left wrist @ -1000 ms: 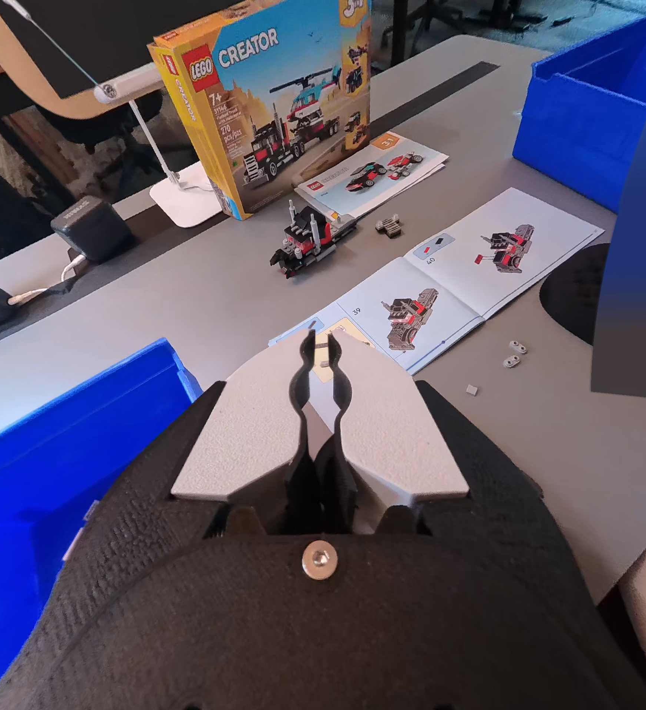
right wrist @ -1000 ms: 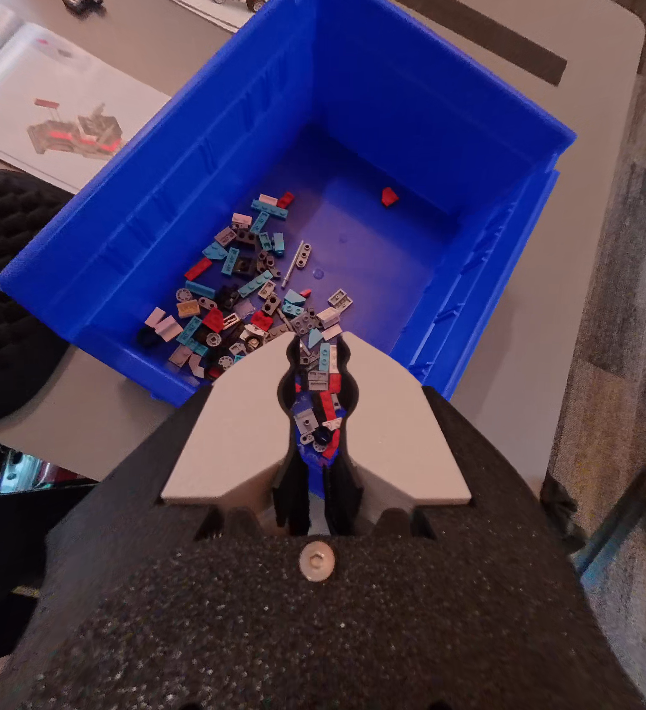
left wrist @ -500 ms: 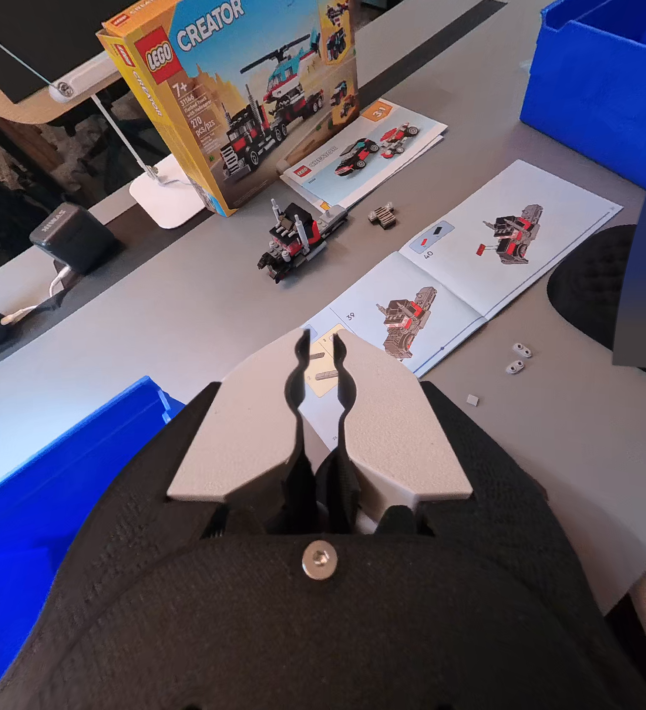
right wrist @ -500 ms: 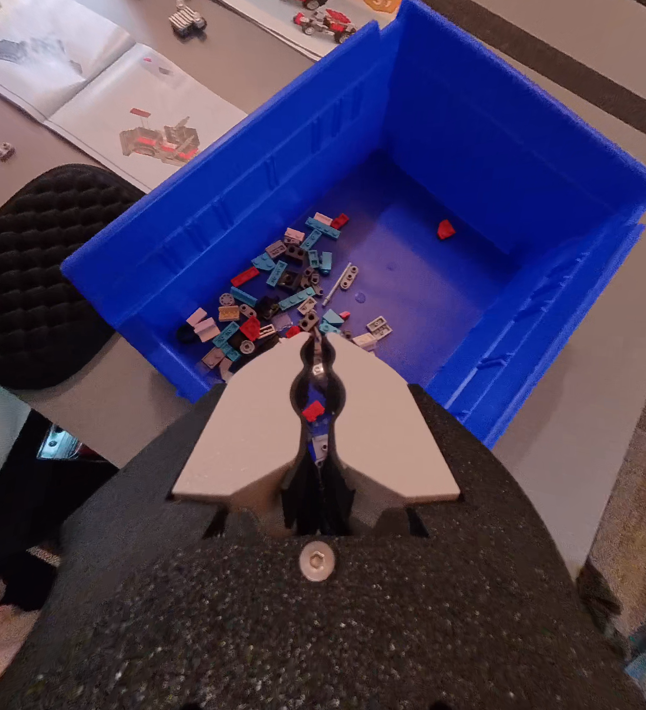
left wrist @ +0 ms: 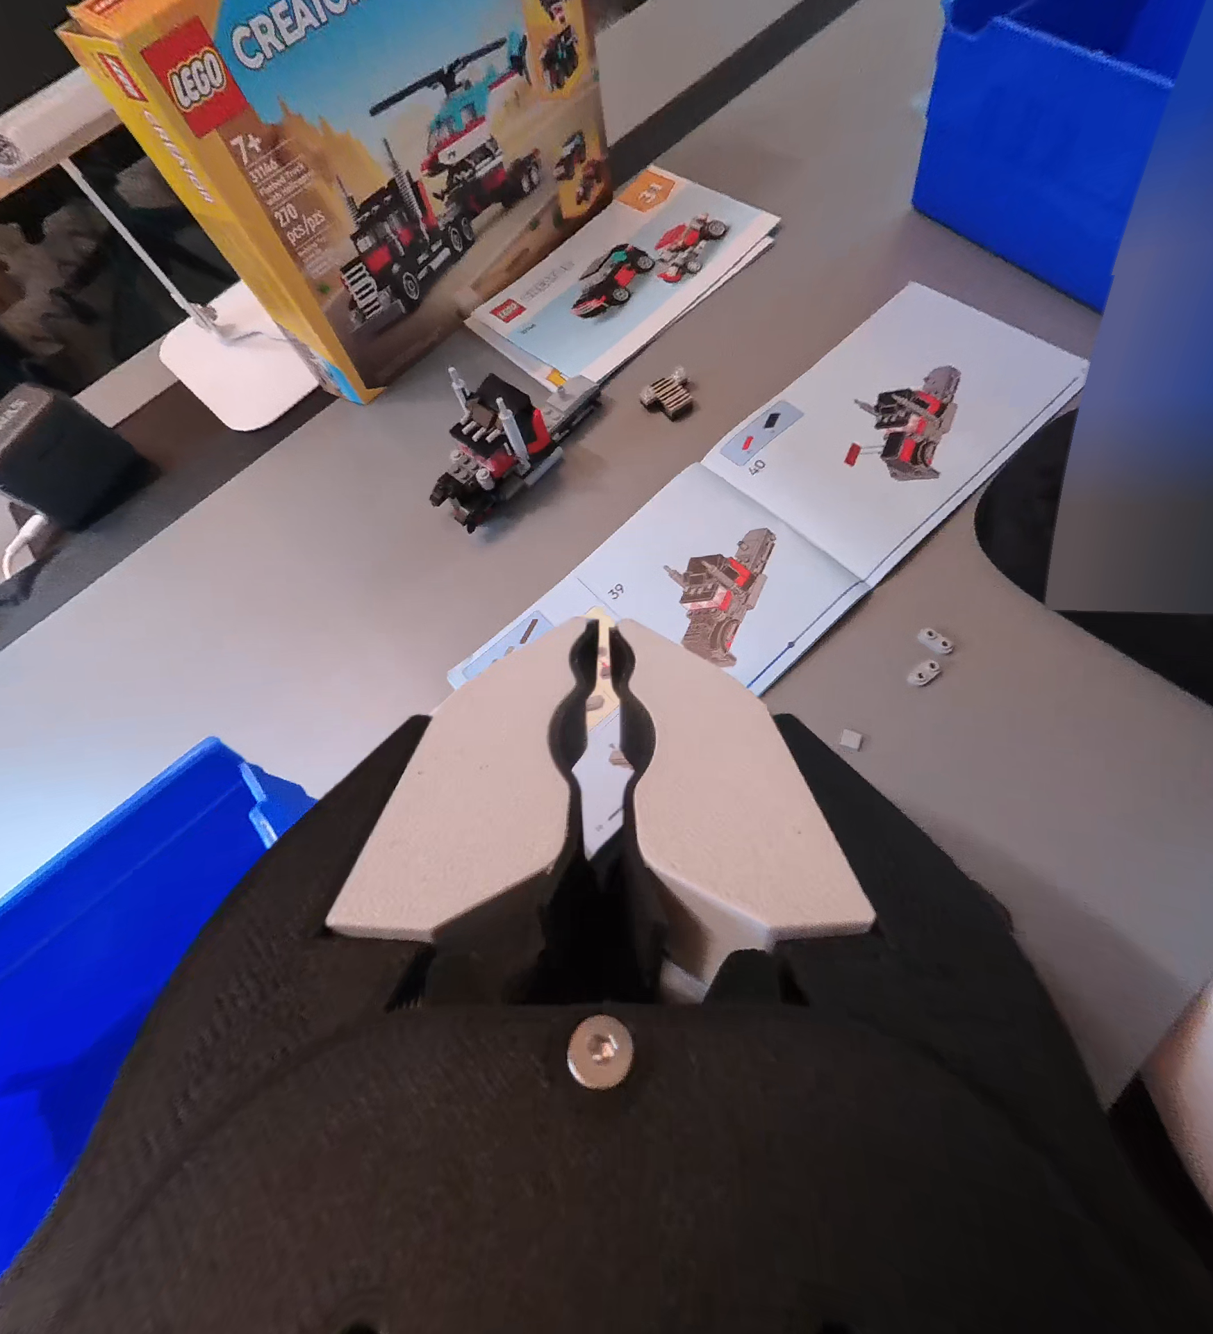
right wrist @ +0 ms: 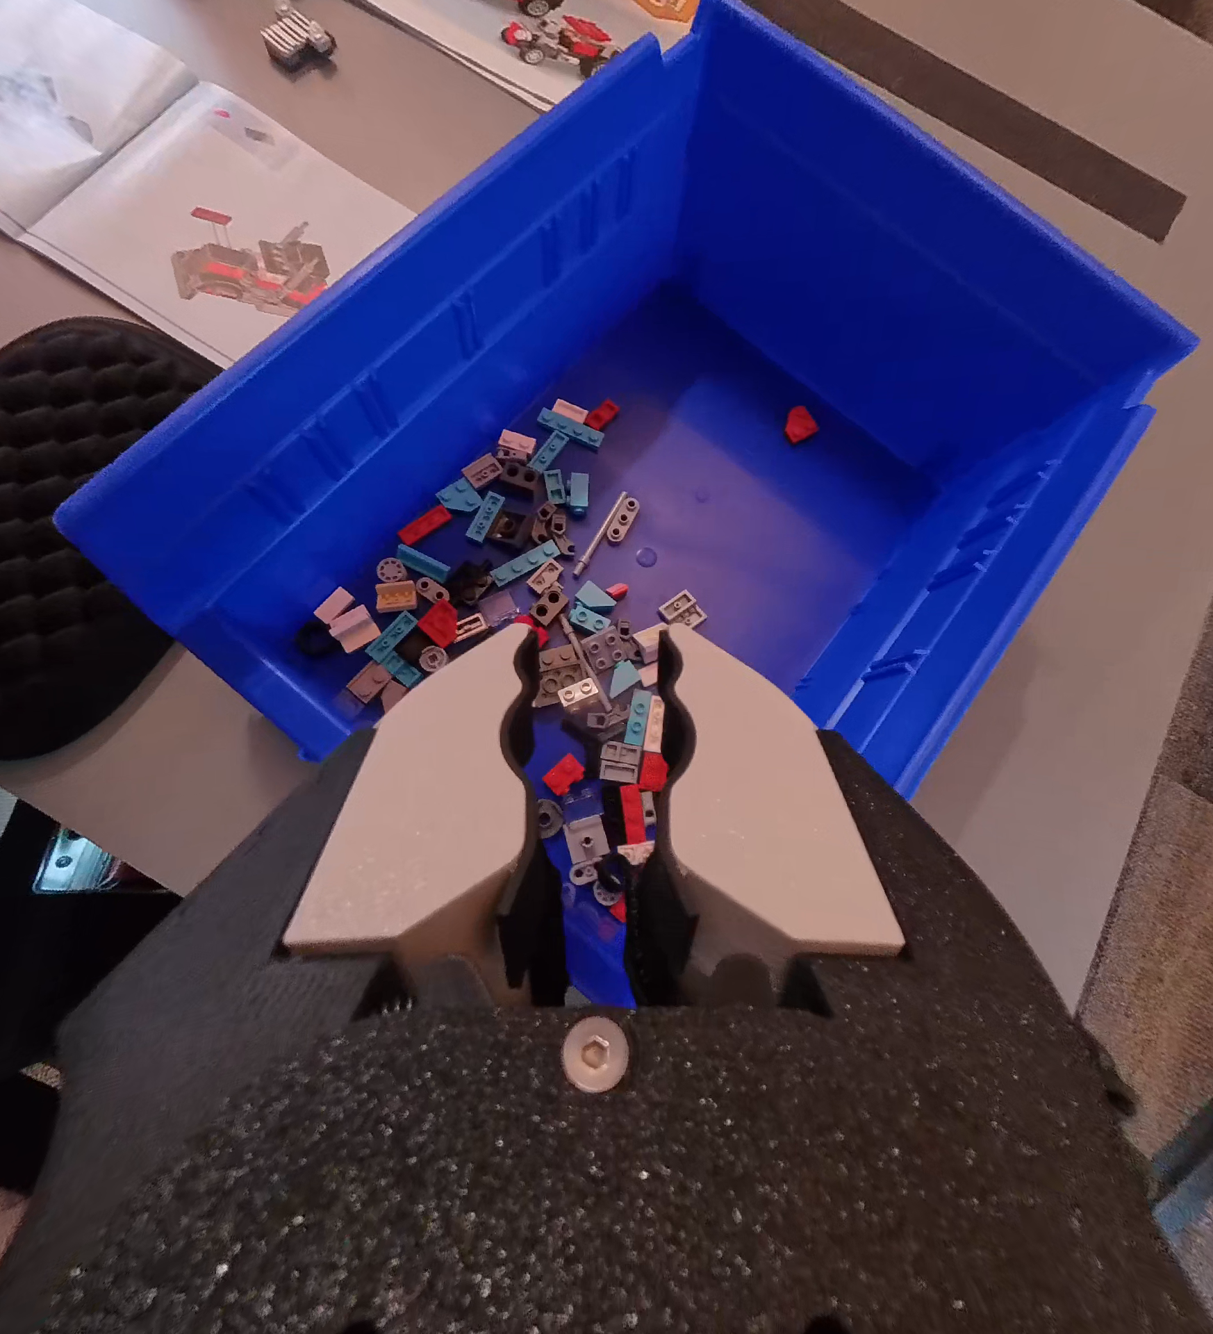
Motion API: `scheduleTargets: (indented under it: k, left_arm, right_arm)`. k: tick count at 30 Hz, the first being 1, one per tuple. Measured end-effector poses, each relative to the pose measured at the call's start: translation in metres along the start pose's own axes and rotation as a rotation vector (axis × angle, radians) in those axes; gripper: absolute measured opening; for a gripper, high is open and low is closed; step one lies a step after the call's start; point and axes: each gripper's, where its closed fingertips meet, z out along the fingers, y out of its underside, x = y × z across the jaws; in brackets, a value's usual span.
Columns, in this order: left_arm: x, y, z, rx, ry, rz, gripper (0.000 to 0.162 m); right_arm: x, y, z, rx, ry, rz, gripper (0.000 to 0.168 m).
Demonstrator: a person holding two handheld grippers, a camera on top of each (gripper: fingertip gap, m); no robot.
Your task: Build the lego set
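Our left tongs [left wrist: 604, 635] hang over the near corner of the open booklet [left wrist: 798, 520], tips almost together with only a slit between them and nothing held. Ahead of them stands the half-built truck [left wrist: 506, 447], black, red and grey, on the grey table [left wrist: 264, 592]. Past the truck the set's box [left wrist: 372, 188] stands upright; it bears printed writing and a picture of a truck and helicopter. To the right of the box lies a closed booklet [left wrist: 632, 281], and just near it a small grey ribbed piece [left wrist: 667, 393]. Right of our left tongs, on the bare table, sit two small grey plates [left wrist: 928, 657] and a tiny grey tile [left wrist: 850, 739]. A blue bin [left wrist: 120, 902] is close on the left, its inside hidden. A black dimpled pad [left wrist: 1015, 505] lies far right, partly behind a blurred patch.

Our right tongs [right wrist: 598, 635] hover over the near end of another blue bin [right wrist: 914, 238], moderately parted and gripping nothing. Loose bricks [right wrist: 517, 548] in teal, grey, red and black crowd the bin floor under and just ahead of the tips, more showing through the gap. One red slope [right wrist: 800, 424] lies alone toward the far wall. Left of this bin are the pad [right wrist: 40, 520] and the open booklet [right wrist: 178, 209]. Nothing blocks either pair of tongs.
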Motion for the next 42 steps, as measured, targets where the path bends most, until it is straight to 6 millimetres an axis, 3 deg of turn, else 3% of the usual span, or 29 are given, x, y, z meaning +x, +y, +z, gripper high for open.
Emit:
scheduleTargets:
  k: [1,3,7,13,14,15,17,20,22,23,26,28,32,33,35,36,40,42]
  left_arm:
    - [-0.001,0.001,0.001,-0.007,-0.011,0.007,0.005]
    - [-0.004,0.002,0.001,-0.004,-0.026,0.004,0.014]
    - [-0.007,0.001,0.001,0.017,-0.028,-0.021,0.029]
    - [-0.007,0.002,0.003,0.017,-0.02,-0.019,0.034]
    - [-0.006,0.002,0.003,0.018,-0.018,-0.019,0.035]
    - [-0.006,0.002,0.003,0.019,-0.015,-0.019,0.035]
    - [-0.007,0.002,0.004,0.021,-0.016,-0.019,0.036]
    - [-0.008,0.002,0.004,0.021,-0.019,-0.02,0.036]
    - [-0.004,0.003,0.004,0.021,0.007,-0.007,0.005]
    - [-0.001,0.003,0.004,0.018,0.025,-0.002,0.002]
    - [-0.002,0.006,0.005,0.004,0.015,0.007,0.003]
    - [-0.005,0.006,0.004,0.008,-0.006,0.001,0.013]
    - [-0.01,0.004,0.002,0.025,-0.025,-0.024,0.027]
    - [-0.01,0.005,0.002,0.027,-0.027,-0.024,0.026]
    - [-0.006,0.005,0.001,0.03,-0.006,-0.009,0.002]
    - [-0.004,0.006,0.001,0.029,0.011,-0.006,0.001]
    - [-0.006,0.009,0.002,0.01,-0.019,0.002,0.004]
    - [-0.009,0.009,0.0,0.017,-0.033,-0.011,0.013]
  right_arm:
    - [0.001,0.0,-0.001,-0.005,0.005,-0.006,0.03]
    - [0.0,-0.001,-0.005,0.0,-0.005,-0.028,0.004]
    - [0.003,-0.002,-0.008,0.001,0.026,-0.05,0.004]
    - [0.017,-0.005,-0.012,0.026,0.09,0.006,0.018]
    - [0.019,-0.005,-0.013,0.026,0.101,0.009,0.018]
    - [0.019,-0.005,-0.015,0.019,0.1,0.004,0.004]
    - [0.018,-0.006,-0.018,0.017,0.091,-0.013,0.003]
    - [0.023,-0.009,-0.02,0.028,0.127,-0.014,0.005]
    - [0.027,-0.012,-0.021,0.044,0.143,0.004,0.013]
    - [0.028,-0.012,-0.022,0.051,0.153,0.013,0.017]
    - [0.031,-0.012,-0.022,0.055,0.164,0.024,0.019]
    - [0.029,-0.011,-0.022,0.048,0.155,0.01,0.004]
    - [0.023,-0.011,-0.02,0.038,0.136,-0.009,0.004]
    - [0.024,-0.011,-0.019,0.038,0.137,-0.004,0.006]
    - [0.026,-0.011,-0.019,0.043,0.142,0.012,0.013]
    - [0.026,-0.011,-0.018,0.044,0.143,0.019,0.016]
    - [0.027,-0.014,-0.017,0.048,0.145,0.016,0.023]
    - [0.023,-0.014,-0.017,0.048,0.125,-0.004,0.006]
